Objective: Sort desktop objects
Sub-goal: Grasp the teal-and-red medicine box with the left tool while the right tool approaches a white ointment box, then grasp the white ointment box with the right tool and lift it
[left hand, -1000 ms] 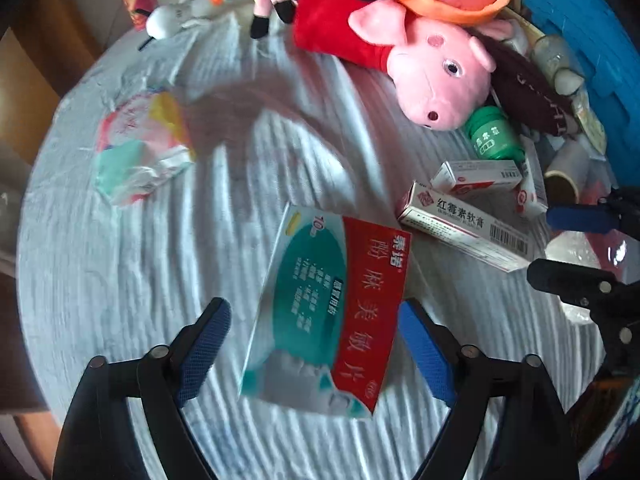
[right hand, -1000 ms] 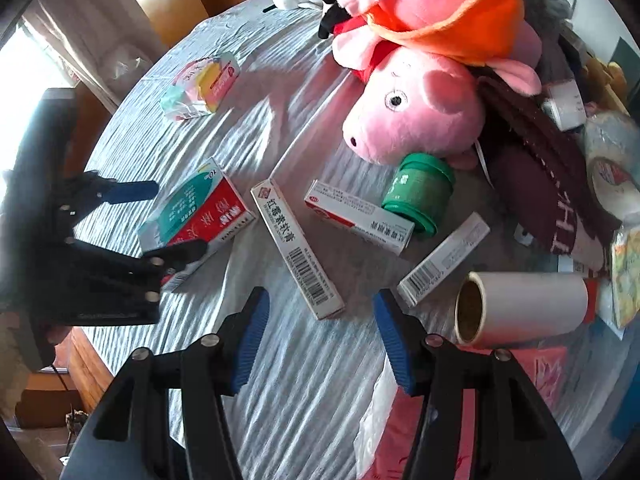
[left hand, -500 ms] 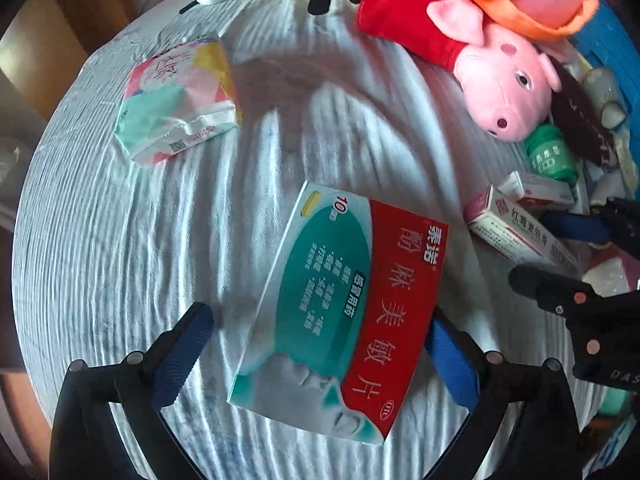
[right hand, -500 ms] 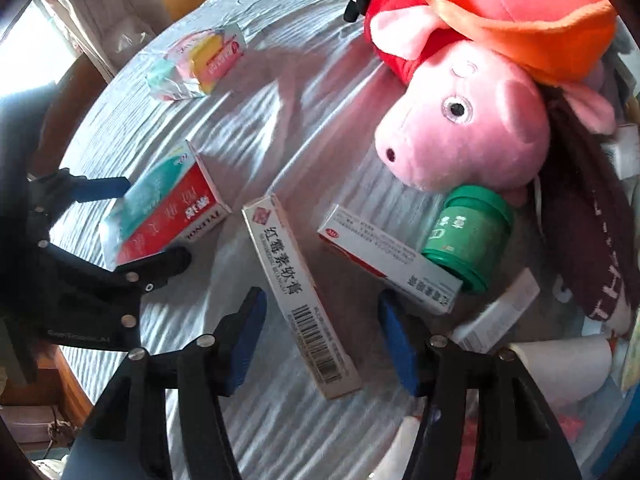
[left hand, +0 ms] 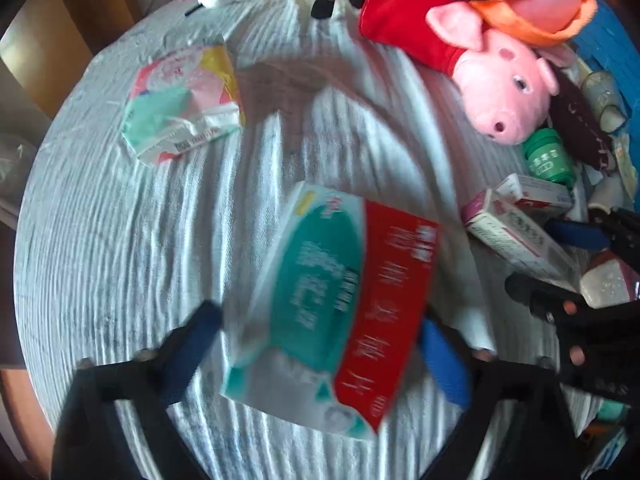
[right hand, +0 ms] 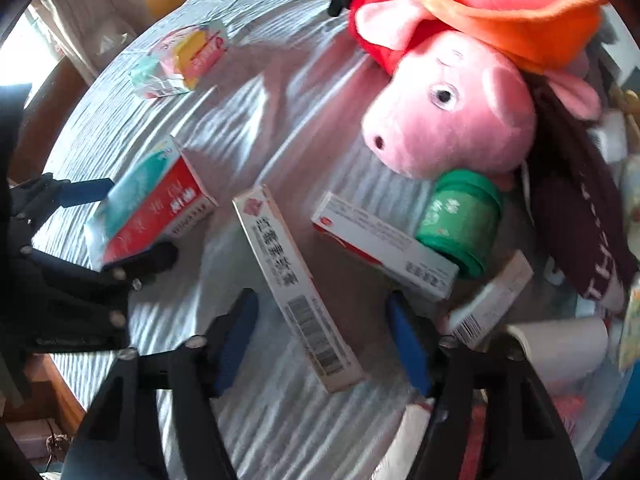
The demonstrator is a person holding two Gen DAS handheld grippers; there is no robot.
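Teal-and-red, your medicine box (left hand: 336, 312) lies flat on the ribbed white cloth (left hand: 120, 240) between the wide-spread blue pads of your left gripper (left hand: 320, 344), neither pad clearly touching it. Further right, your right gripper (right hand: 324, 344) also stands wide, straddling the long white box (right hand: 296, 284); beyond sit a green jar (right hand: 460, 220) and pink pig toy (right hand: 452, 120).

The left wrist camera looked forward and down along its own fingers, close above the cloth-covered table (left hand: 100, 240); the red and green box (left hand: 336, 312) filled the near centre; the right wrist camera looked from the opposite side of that box (right hand: 152, 216), equally close and tilted down; both views shared the long white box (left hand: 516, 236) (right hand: 296, 296), the green jar (left hand: 548, 156) (right hand: 460, 220) and the pink pig toy (left hand: 504, 92) (right hand: 452, 120); each view showed the other gripper at its edge.
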